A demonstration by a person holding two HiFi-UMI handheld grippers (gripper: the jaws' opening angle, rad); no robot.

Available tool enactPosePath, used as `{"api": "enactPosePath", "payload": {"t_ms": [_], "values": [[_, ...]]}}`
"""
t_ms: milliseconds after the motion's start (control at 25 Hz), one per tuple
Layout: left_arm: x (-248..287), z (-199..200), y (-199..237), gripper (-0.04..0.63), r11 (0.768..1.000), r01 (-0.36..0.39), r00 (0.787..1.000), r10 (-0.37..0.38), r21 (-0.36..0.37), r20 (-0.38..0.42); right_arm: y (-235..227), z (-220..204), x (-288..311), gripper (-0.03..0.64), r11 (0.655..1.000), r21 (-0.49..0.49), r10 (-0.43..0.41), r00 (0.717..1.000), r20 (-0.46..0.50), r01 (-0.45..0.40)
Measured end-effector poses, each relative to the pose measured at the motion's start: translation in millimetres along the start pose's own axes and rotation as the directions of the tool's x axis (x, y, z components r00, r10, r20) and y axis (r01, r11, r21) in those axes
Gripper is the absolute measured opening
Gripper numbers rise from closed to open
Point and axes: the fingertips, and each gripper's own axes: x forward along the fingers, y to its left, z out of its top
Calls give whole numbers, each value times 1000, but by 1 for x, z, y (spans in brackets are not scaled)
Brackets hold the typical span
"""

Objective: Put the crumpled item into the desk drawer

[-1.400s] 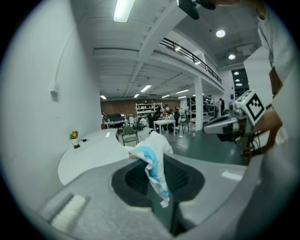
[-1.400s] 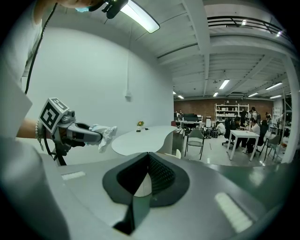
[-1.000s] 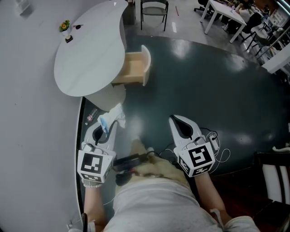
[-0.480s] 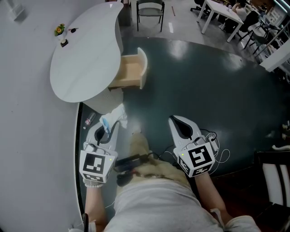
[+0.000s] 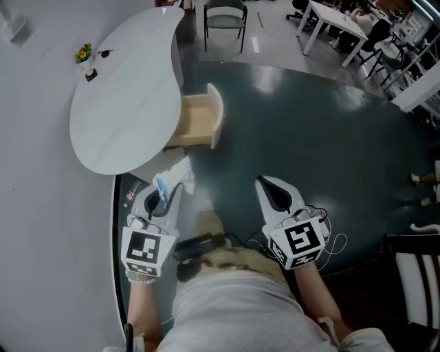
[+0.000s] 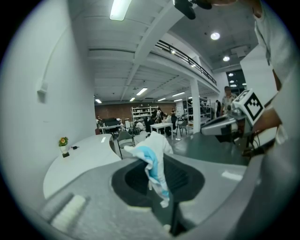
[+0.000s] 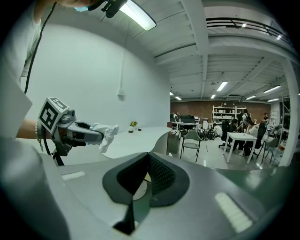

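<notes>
1. Between the tips of the left claw (image 5: 169, 192) sits the crumpled item (image 5: 175, 175), with both jaws clamped on it.
2. Seen from the left gripper view, the item's long axis runs up and down. A bunched top stands above the jaw tips, and a thinner tail droops between the pads toward the camera.
3. Seen from the head view, the bunch pokes out past the claw's tip, toward the rounded white surface (image 5: 124, 103) and its drawer (image 5: 196, 122).
4. The item hangs in the air just off the surface's lower curved rim. It is near the drawer but apart from it, touching neither.
5. The drawer is pulled out from the surface's side toward the floor (image 5: 323, 137). It shows a pale wood inside, open upward, and a white front panel at its outer end.
6. Open room lies to the right of the drawer, where the dark glossy floor spreads wide. A wall closes off the far left side of the surface, and a chair (image 5: 225, 14) stands beyond its far end.
7. A small flower pot (image 5: 83, 53) stands near the wall edge of the surface, well apart from the drawer.
8. The item looks like soft white sheet material, wrinkled and folded on itself, with a light blue patch showing on one face.
9. The right claw (image 5: 267, 187) is held over the floor, level with the left one and well apart from it. Its jaws are together with nothing in them.
</notes>
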Motion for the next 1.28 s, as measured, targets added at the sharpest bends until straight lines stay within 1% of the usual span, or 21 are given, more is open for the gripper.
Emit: {"api": "enactPosePath", "payload": {"t_ms": [320, 560, 880, 1120, 1280], "values": [[46, 12, 44, 51, 1000, 23, 1000, -23, -10, 3, -27, 19, 52, 5, 1000, 2, -25, 1000, -1, 25], [78, 23, 80, 51, 999, 50, 999, -50, -11, 5, -48, 35, 90, 5, 998, 20, -62, 998, -17, 62], [112, 34, 115, 51, 996, 89, 996, -89, -8, 11, -58, 57, 130, 5, 997, 12, -79, 997, -13, 79], [127, 31, 139, 51, 995, 101, 995, -101, -2, 8, -60, 63, 156, 5, 995, 11, -96, 995, -29, 97], [133, 30, 147, 51, 995, 101, 995, -101, -15, 13, -63, 64, 162, 5, 995, 12, -104, 994, -28, 104]]}}
